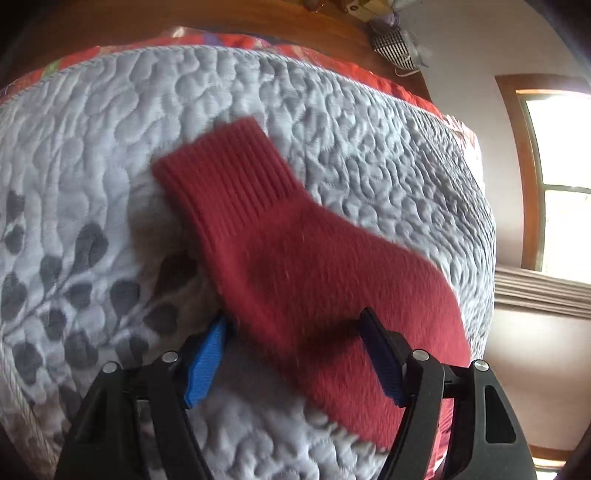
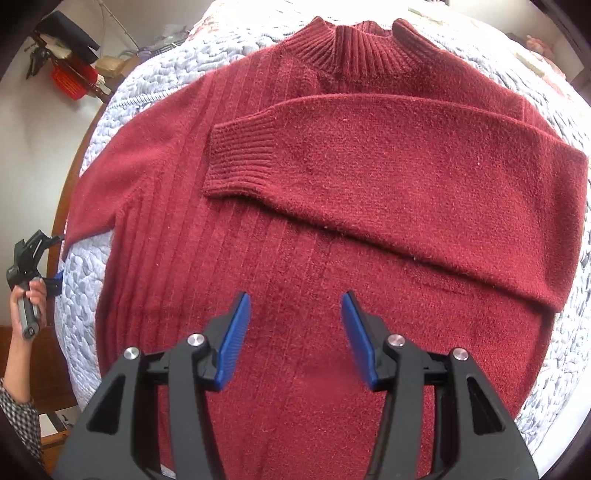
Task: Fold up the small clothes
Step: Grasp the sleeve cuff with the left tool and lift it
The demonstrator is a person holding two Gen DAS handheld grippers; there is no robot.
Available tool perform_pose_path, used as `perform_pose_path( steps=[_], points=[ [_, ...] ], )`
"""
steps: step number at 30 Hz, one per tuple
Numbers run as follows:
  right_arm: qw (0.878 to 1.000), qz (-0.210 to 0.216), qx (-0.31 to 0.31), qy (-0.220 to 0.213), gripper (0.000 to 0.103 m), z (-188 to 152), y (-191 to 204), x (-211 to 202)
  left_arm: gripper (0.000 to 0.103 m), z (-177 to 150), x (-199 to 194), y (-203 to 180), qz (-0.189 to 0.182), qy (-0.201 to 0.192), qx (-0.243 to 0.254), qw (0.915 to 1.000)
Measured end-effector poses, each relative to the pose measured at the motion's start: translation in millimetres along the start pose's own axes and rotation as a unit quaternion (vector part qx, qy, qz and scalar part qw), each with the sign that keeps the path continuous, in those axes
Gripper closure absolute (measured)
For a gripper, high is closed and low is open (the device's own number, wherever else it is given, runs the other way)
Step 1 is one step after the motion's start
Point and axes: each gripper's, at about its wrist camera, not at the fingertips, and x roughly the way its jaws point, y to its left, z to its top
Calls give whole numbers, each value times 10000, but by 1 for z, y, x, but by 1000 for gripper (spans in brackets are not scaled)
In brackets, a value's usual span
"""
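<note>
A dark red knit sweater (image 2: 295,229) lies flat on the pale quilted bed (image 2: 147,88), collar at the far side. One sleeve (image 2: 388,177) is folded across the chest, with its ribbed cuff (image 2: 240,162) pointing left. The other sleeve (image 2: 103,192) stretches out to the left. My right gripper (image 2: 295,299) hovers open over the sweater's lower body, holding nothing. In the left wrist view, the outstretched sleeve (image 1: 295,266) runs between the wide-open fingers of my left gripper (image 1: 293,317), cuff (image 1: 221,166) farthest away. The left gripper (image 2: 55,258) also shows at that sleeve's end.
The quilt (image 1: 332,122) has a grey leaf print (image 1: 74,295) and ends at a wooden bed frame (image 1: 258,22). A window (image 1: 561,177) is on the right. A person's hand (image 2: 29,299) holds the left gripper's handle. Clutter sits on a shelf (image 2: 74,74) at the far left.
</note>
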Motion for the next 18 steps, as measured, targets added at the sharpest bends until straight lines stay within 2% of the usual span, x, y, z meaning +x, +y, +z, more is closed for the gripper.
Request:
perform_pose_path(
  steps=[2,7,8,10,13,18],
  points=[
    [10000,-19,18,33,51,-1,-1,2,33,12,3,5,-29,-109,-75,9999],
    [10000,-54,32,71,51,-4,-4,6,73,32,16,20,229,-257,-401,9986],
    [10000,-60,31,63,50,-5,-5,6,76,34,17,22,237,-280,-446,9983],
    [10000,-69,42,50,50,-5,-7,4,93,36,16,23,255,-352,-446,9981],
    [10000,-61,71,19,50,-6,-11,2,96,33,4,10,360,-669,-185,9969],
    [9999,-82,132,-21,49,-14,-24,-4,96,12,-25,-35,127,-1211,616,9906]
  ],
)
